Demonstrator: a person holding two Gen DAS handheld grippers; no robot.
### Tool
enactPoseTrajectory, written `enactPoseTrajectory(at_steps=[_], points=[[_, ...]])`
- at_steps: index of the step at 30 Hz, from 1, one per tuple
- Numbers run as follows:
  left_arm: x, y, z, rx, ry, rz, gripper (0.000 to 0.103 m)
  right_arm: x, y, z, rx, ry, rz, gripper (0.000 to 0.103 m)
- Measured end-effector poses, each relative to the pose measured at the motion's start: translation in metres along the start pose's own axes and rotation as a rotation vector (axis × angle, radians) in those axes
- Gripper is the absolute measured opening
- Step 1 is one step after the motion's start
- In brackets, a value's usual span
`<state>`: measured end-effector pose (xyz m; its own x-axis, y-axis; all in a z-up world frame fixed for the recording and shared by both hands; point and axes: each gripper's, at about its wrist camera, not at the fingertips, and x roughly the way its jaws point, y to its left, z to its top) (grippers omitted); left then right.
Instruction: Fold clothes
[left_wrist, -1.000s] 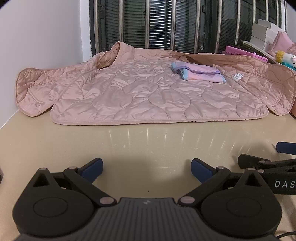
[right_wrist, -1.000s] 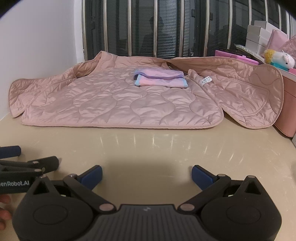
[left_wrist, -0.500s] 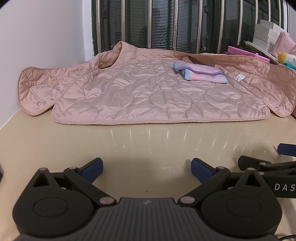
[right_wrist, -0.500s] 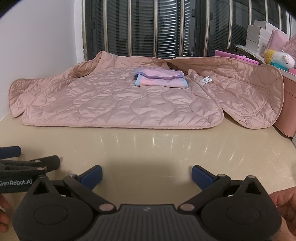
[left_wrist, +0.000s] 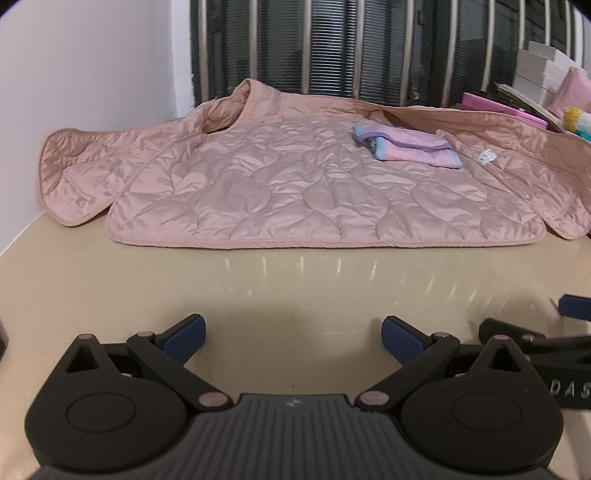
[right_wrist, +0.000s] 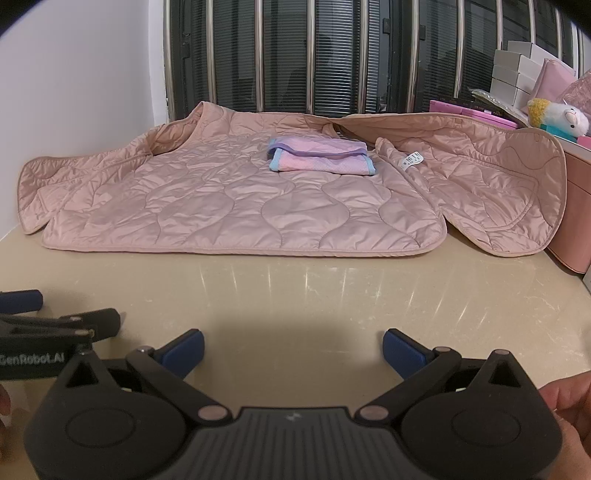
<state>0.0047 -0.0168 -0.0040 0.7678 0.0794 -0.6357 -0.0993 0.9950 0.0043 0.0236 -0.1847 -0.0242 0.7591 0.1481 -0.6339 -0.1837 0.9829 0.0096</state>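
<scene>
Hovering low over beige table (right_wrist: 295, 291): left gripper (left_wrist: 291, 334) and right gripper (right_wrist: 291, 345) both spread wide, empty; pink quilted jacket (right_wrist: 258, 206) lies flat, far ahead, well apart.

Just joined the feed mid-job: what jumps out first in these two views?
A large pink quilted jacket lies spread open across the far half of the beige tabletop, with a small folded pink-and-blue cloth resting on it. Nearer the cameras, the left hand-held gripper and right hand-held gripper are both open and empty over bare tabletop.
</scene>
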Motion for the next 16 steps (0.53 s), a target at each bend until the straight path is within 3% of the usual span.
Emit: enactPoseTrajectory(at_steps=[16], points=[[-0.0033, -0.0007, -0.0034, 0.008, -0.01, -0.007, 0.102, -0.0003, -0.0012, -0.0001, -0.002, -0.001, 0.004, 0.103]])
